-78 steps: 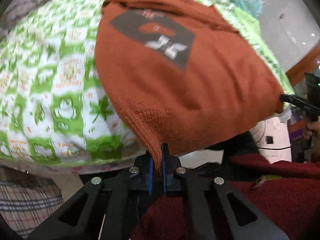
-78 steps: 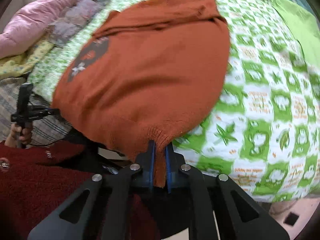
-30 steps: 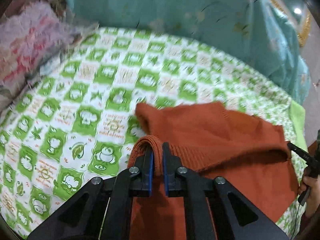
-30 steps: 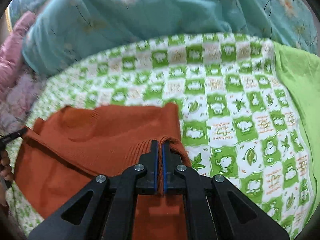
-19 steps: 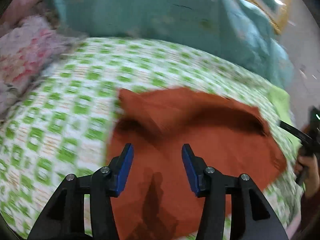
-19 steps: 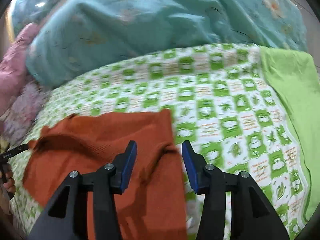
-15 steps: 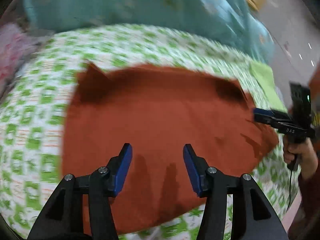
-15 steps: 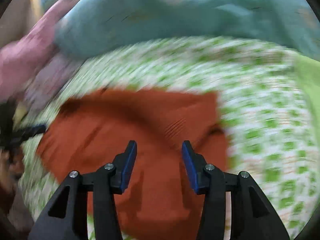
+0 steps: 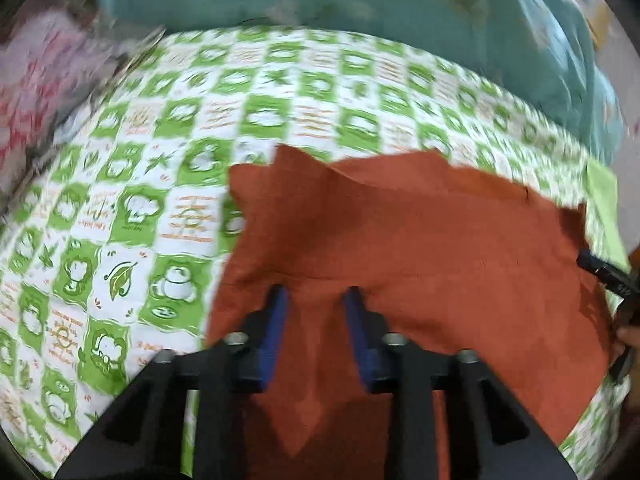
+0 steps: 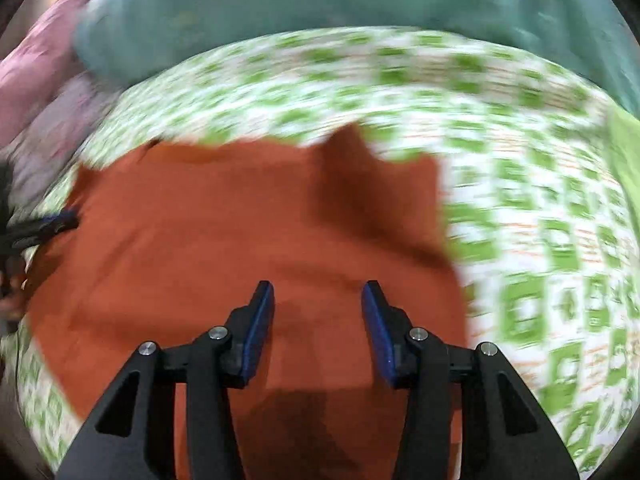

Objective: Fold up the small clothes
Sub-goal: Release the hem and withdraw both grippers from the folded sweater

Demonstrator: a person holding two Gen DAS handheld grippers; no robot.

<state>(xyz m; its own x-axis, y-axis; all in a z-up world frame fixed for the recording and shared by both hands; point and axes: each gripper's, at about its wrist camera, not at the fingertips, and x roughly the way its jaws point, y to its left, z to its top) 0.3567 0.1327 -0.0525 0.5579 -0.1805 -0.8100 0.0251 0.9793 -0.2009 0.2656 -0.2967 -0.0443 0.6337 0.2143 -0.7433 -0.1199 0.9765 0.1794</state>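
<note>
On the green-and-white checked bedsheet [image 9: 176, 216] lies the rust-orange sweater [image 9: 420, 248], spread flat with a small corner of cloth sticking up along its far edge. Seen from the left wrist camera, the left gripper [image 9: 314, 300] hangs over the near part of the sweater with its blue-padded jaws spread apart and nothing between them; whether the tips touch the knit cannot be told. At the right edge of that view the tip of the other tool shows beside the sweater's side. From the right wrist camera, the right gripper [image 10: 318, 300] is likewise over the sweater [image 10: 224, 232], jaws wide and empty, the orange cloth filling the gap beneath them. A raised fold of the garment stands just beyond it toward the far edge. Behind the bedsheet [image 10: 540, 208] runs a teal blanket [image 10: 320, 4], with pink bedding [image 10: 36, 64] piled at the left. Both views are blurred.
</note>
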